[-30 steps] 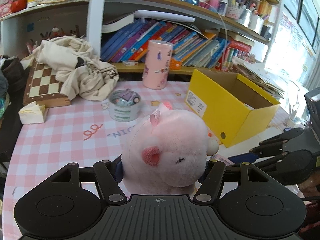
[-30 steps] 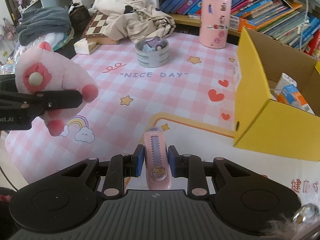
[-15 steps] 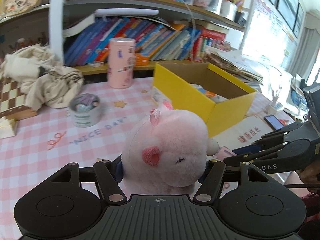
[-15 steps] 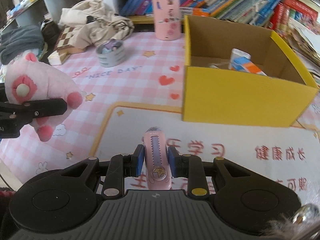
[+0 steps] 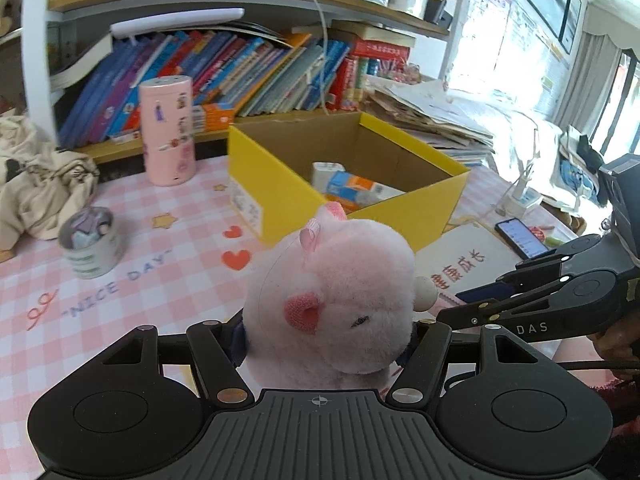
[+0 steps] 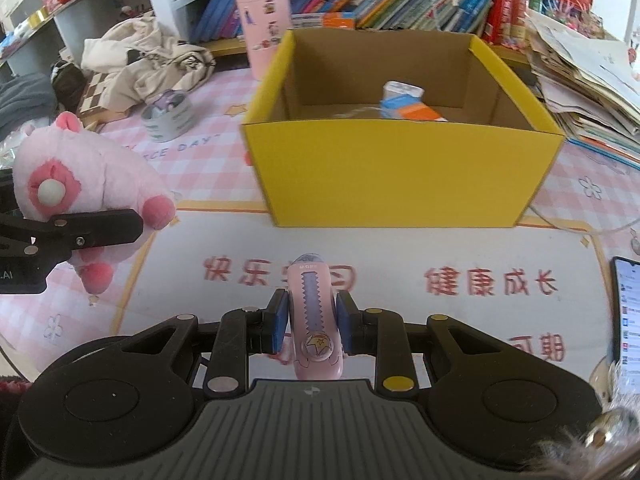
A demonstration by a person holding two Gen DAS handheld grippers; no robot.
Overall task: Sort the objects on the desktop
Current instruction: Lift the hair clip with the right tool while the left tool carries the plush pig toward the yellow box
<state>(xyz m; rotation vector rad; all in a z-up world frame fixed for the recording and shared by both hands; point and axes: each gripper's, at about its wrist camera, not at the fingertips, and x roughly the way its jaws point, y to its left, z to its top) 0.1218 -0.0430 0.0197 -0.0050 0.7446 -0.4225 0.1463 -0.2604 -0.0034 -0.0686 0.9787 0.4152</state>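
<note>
My left gripper (image 5: pixel 324 332) is shut on a pink plush pig (image 5: pixel 332 304), held above the pink checked desk mat; the same pig (image 6: pixel 80 184) shows at the left of the right wrist view. My right gripper (image 6: pixel 312 320) is shut on a small pink utility knife (image 6: pixel 314 316), its blue pads pressing both sides. An open yellow cardboard box (image 6: pixel 400 172) stands just beyond both grippers, also seen as the box (image 5: pixel 276 196) in the left wrist view. Inside it lies a white, blue and orange carton (image 6: pixel 404 102). The right gripper (image 5: pixel 460 312) appears at the right of the left wrist view.
A roll of grey tape (image 5: pixel 90 242) holding small items and a tall pink cylinder (image 5: pixel 168 132) stand on the mat. A cloth heap (image 6: pixel 148 60) lies over a chessboard. A phone (image 5: pixel 520 236) lies at the right. Bookshelves and paper stacks (image 6: pixel 580 72) line the back.
Both grippers have swept sideways with their loads, so the yellow box now sits straight ahead and nearer. The tape roll and cloth heap have slid left in both views. Grips are unchanged.
</note>
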